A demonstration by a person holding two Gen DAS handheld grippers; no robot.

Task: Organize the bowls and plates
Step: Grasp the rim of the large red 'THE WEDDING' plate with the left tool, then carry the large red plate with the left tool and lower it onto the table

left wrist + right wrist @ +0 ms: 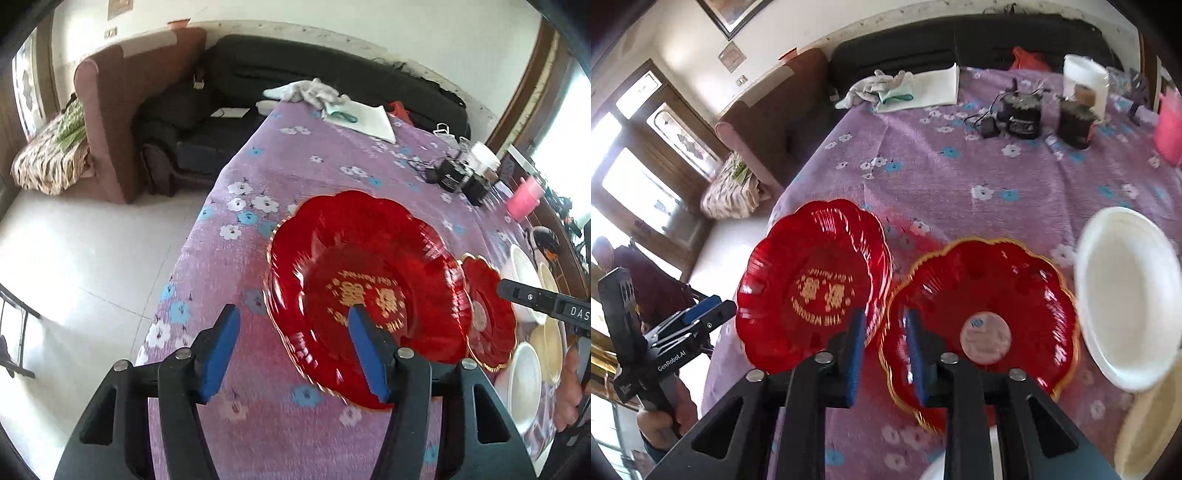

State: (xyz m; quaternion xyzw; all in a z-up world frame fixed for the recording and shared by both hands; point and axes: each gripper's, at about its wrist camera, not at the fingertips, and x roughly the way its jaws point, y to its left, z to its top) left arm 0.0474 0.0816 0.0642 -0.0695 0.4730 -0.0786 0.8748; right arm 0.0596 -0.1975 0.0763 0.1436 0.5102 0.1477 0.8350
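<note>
Two scalloped red plates sit side by side on a flowered purple tablecloth (960, 177), blurred. The left gripper (293, 354) straddles the lettered red plate's (369, 280) near rim, half open; contact unclear. The right gripper (884, 354), nearly closed, frames the gold-rimmed red plate's (990, 295) edge. White bowl (1126, 295) partly cropped.

My tongs' fingers (916, 354) wear matt blue foam-like pads on black plastic with shiny metal pins. Both red plates (812, 273) (982, 310) look like glossy see-through plastic, gilt-edged. The tablecloth (960, 184) is soft, matt flowered cloth; the white bowl (1126, 295) is smooth.
</note>
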